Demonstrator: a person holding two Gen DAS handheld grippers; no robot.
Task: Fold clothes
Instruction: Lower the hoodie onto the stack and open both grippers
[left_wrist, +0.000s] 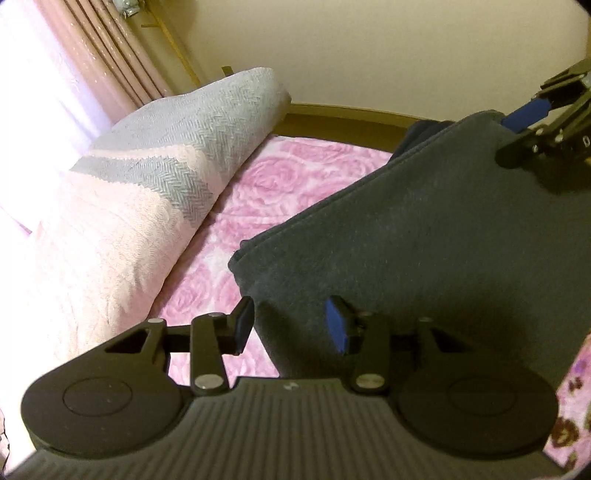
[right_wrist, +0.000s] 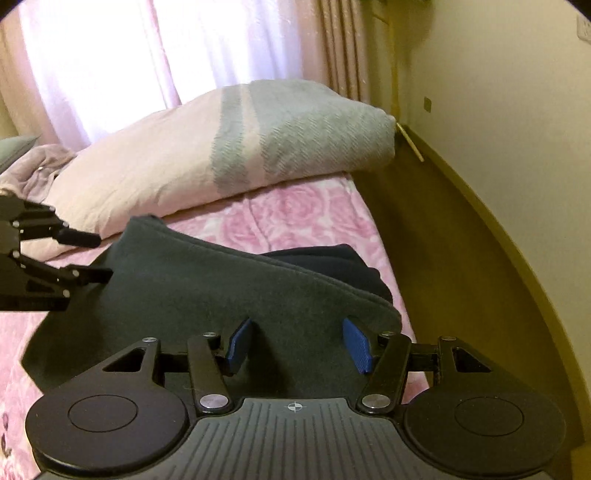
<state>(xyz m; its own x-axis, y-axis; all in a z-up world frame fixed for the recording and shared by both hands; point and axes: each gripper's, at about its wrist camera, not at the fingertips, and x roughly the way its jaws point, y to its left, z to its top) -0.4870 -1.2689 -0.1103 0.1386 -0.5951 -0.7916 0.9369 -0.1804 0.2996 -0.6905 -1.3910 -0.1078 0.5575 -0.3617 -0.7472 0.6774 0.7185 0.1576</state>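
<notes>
A dark grey folded garment lies on the pink rose-patterned bed. It also shows in the right wrist view. A darker navy garment lies under its far edge. My left gripper is open, its fingers on either side of the garment's near left edge. My right gripper is open, its blue pads over the garment's near right edge. The right gripper also shows at the top right of the left wrist view, and the left gripper at the left of the right wrist view.
A rolled pink and grey blanket lies along the bed by the curtained window. A lilac garment lies at the far left. The bed's edge drops to a brown floor beside the cream wall.
</notes>
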